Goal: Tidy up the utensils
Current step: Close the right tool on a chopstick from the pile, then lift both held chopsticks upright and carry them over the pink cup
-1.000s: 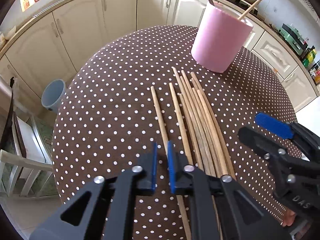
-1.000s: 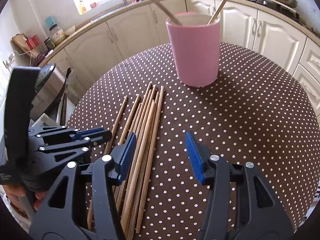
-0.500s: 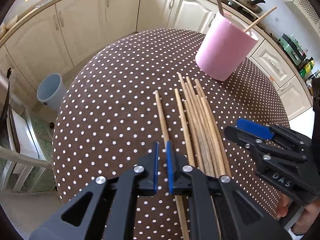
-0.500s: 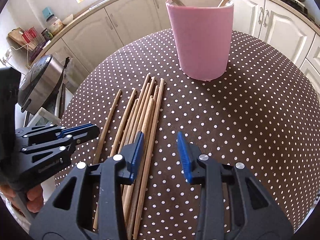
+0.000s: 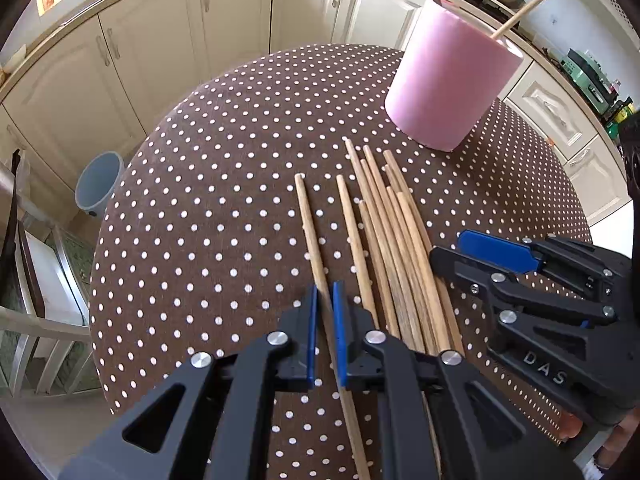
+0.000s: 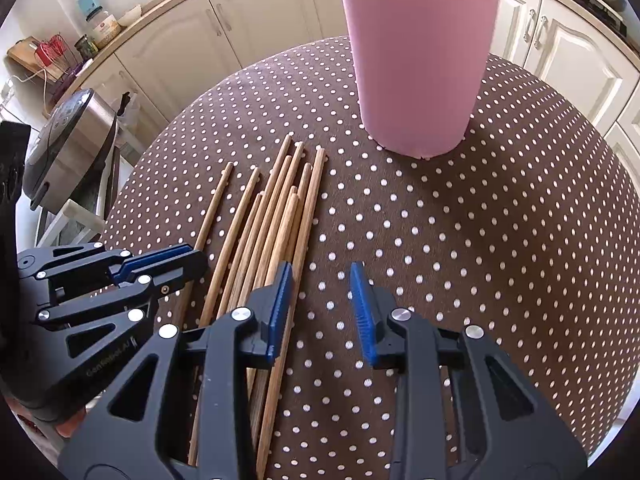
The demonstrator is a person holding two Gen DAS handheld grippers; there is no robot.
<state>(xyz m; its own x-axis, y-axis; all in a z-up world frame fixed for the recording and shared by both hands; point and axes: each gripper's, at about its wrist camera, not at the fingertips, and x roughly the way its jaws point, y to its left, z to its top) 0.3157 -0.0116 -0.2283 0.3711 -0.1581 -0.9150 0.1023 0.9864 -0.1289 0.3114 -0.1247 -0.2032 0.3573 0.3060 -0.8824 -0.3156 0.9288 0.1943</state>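
Black hand-held gripper [image 5: 324,332], blue pads [image 5: 338,336]

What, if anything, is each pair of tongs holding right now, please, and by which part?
The left tongs grip the leftmost chopstick along its near half. The right tongs are closing, holding nothing.

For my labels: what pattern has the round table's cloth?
Brown tablecloth with white polka dots, clearest in the right wrist view.
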